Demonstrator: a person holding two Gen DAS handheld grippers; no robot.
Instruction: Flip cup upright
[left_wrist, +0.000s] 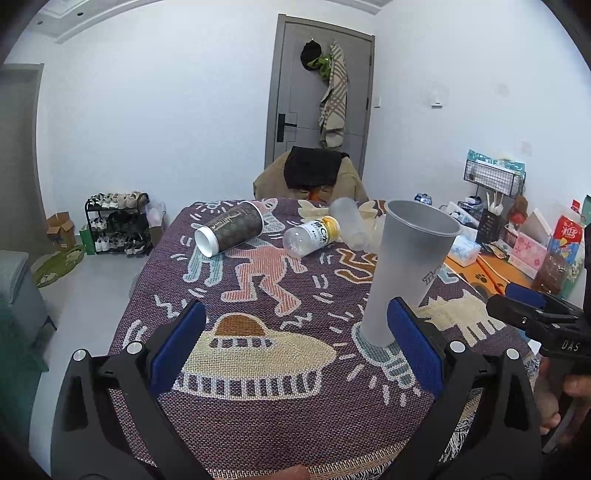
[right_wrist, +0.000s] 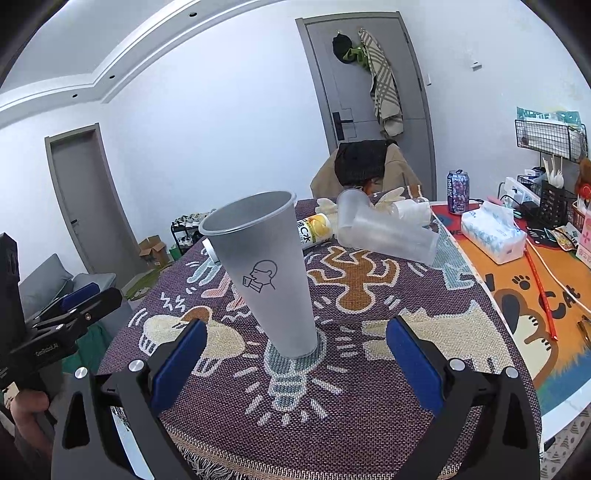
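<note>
A tall grey frosted cup stands upright on the patterned tablecloth, mouth up; in the right wrist view the cup shows a printed face logo. My left gripper is open and empty, its right finger just in front of the cup's base. My right gripper is open and empty, the cup standing a little beyond and between its fingers. The right gripper also shows at the right edge of the left wrist view.
A dark patterned paper cup, a small plastic bottle and clear plastic cups lie on their sides at the far end. A tissue pack, a drink can and wire racks are at the right. A chair stands behind.
</note>
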